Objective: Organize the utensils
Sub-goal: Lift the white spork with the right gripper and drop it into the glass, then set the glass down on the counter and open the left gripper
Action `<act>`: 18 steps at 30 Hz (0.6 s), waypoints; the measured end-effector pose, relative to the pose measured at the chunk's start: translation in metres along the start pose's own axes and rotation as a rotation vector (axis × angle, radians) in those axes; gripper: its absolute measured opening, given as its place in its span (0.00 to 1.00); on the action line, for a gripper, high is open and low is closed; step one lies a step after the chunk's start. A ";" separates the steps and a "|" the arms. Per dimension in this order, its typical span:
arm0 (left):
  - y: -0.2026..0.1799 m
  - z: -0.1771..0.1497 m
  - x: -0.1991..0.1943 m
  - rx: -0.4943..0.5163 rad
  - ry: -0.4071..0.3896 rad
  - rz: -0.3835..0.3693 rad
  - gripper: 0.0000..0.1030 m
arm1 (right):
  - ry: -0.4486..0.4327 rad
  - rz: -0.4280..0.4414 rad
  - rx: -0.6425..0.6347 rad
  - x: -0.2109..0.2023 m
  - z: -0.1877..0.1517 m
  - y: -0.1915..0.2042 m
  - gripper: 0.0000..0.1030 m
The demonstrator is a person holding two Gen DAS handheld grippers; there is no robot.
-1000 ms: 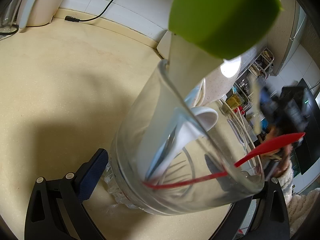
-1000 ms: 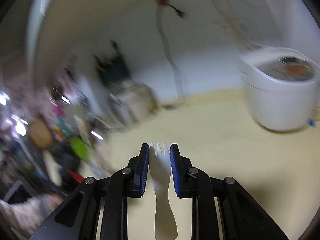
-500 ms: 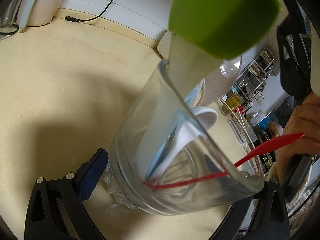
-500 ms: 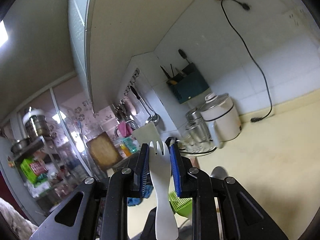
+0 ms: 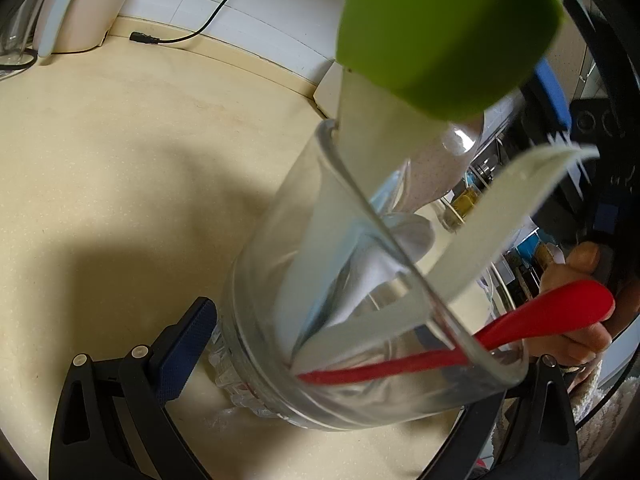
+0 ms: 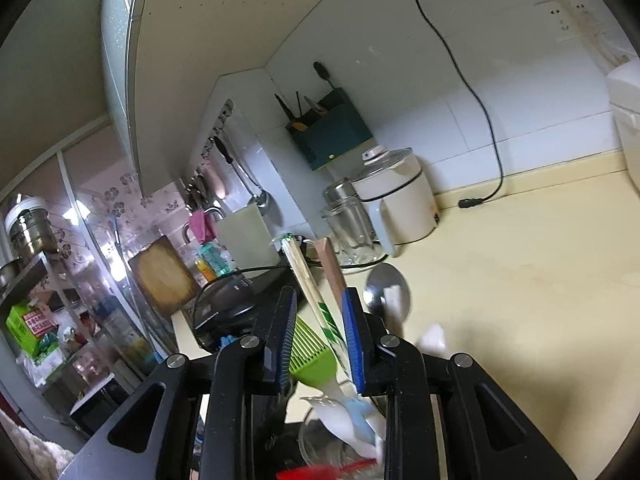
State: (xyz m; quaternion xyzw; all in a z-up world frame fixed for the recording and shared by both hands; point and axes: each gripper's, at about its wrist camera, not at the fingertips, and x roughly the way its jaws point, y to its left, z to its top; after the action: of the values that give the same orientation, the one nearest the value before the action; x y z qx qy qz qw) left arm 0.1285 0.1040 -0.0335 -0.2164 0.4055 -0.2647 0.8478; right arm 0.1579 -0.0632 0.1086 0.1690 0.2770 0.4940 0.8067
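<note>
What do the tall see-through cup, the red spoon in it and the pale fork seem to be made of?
The cup looks like clear glass: transparent, with a thick glinting rim and a faceted base. The red spoon looks like glossy plastic or silicone, uniformly coloured with a soft sheen; I cannot tell which. The pale fork seems matte plastic: flat, cream and opaque.

The glass (image 5: 280, 280) is clear and glossy, with a cut pattern at its base. The red spoon (image 5: 552, 316) and the white fork (image 5: 500, 216) look like smooth plastic, the brush head (image 6: 310, 350) like ridged green silicone. The counter (image 5: 140, 160) is a matt cream surface. The gripper pads (image 6: 354, 336) are blue, finely ribbed rubber, on matt black plastic arms
</note>
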 end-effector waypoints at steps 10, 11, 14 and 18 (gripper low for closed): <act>0.000 0.000 0.000 0.000 0.000 0.000 0.97 | 0.054 -0.108 0.036 -0.046 -0.027 -0.013 0.30; 0.000 0.000 0.000 0.000 0.000 0.000 0.97 | 0.065 -0.122 0.053 -0.048 -0.031 -0.016 0.30; 0.000 0.000 0.000 0.000 0.000 0.000 0.97 | 0.104 -0.144 0.156 -0.057 -0.046 -0.036 0.31; 0.000 0.000 0.000 0.004 0.000 0.004 0.97 | 0.098 -0.174 0.215 -0.076 -0.055 -0.050 0.44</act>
State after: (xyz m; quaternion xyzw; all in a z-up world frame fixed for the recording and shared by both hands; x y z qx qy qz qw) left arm 0.1286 0.1037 -0.0335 -0.2138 0.4056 -0.2636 0.8487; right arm 0.1317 -0.1533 0.0593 0.2056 0.3809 0.3971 0.8093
